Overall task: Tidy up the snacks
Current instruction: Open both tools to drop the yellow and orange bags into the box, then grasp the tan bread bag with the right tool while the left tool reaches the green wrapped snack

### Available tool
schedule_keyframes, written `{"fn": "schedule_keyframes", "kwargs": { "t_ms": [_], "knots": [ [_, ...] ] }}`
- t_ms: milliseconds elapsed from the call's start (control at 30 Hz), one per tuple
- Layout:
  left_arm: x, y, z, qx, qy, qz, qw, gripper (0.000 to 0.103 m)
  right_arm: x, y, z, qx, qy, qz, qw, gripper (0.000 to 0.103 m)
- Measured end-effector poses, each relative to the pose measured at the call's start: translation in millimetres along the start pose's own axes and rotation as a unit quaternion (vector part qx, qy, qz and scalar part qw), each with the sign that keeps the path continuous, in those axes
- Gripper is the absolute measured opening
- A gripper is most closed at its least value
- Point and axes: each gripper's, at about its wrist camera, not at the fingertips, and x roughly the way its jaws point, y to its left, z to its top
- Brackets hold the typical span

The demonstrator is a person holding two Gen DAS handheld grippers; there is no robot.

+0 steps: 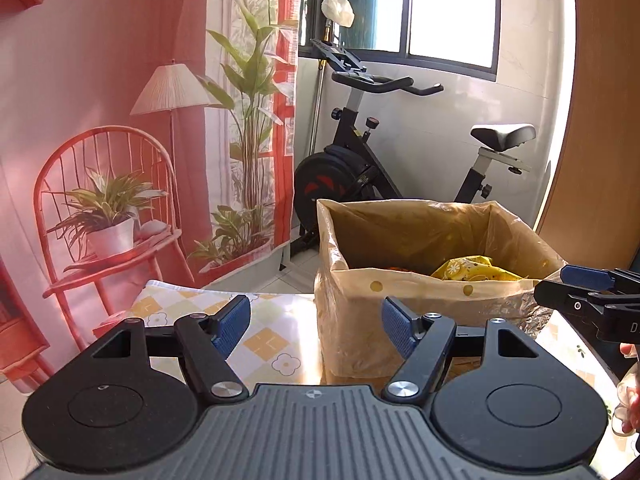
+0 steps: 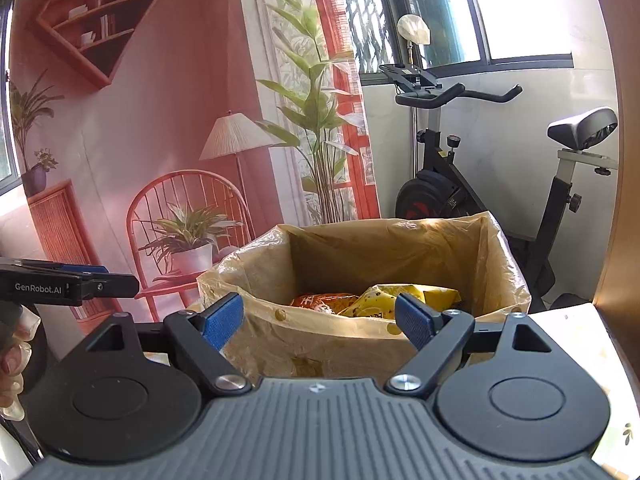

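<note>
Readable text: one brand mark, one stray letter

"GenRobot.AI" stands in pale letters on the black side of the left gripper (image 2: 100, 286), seen at the left edge of the right wrist view. A single "D" shows on the right gripper (image 1: 576, 294) where it is cut off by the right edge of the left wrist view. Print on the snack bags (image 2: 384, 300) in the box (image 2: 352, 344) is too blurred to read.

I see a cardboard box (image 2: 320, 344) ahead of my fingers, lined with crinkly glossy plastic film (image 2: 500, 272); glossy foil snack bags (image 2: 384, 300) inside; matt black plastic gripper (image 2: 320, 320), ribbed blue pads (image 2: 220, 320).
</note>
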Motion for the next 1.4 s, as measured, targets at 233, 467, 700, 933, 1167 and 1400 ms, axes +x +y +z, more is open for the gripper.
{"fn": "schedule_keyframes", "kwargs": {
  "t_ms": [233,467,700,933,1167,1400],
  "knots": [
    [-12.6,20.5,-34.8,0.001,0.019,0.011,0.9998,0.074,-12.7,22.7,-35.4,0.005,0.006,0.005,1.000,0.085],
    [-1.9,32.2,-74.7,-0.018,0.050,0.004,0.9986,0.074,-6.8,38.4,-78.3,-0.005,0.057,0.016,0.998,0.085],
    [13.0,35.7,-112.4,-0.033,0.081,-0.007,0.9962,0.073,18.6,53.2,-143.4,-0.066,0.182,0.026,0.981,0.085],
    [23.2,37.5,-140.8,-0.039,0.112,-0.013,0.9929,0.073,34.8,69.5,-191.2,-0.127,0.240,0.027,0.962,0.091],
    [32.3,36.8,-146.6,-0.043,0.123,-0.010,0.9915,0.073,54.8,56.1,-198.3,-0.097,0.261,0.040,0.960,0.082],
    [46.2,37.5,-149.5,-0.057,0.140,-0.015,0.9884,0.064,41.4,47.2,-185.5,-0.054,0.230,0.075,0.969,0.074]
  ]
}}
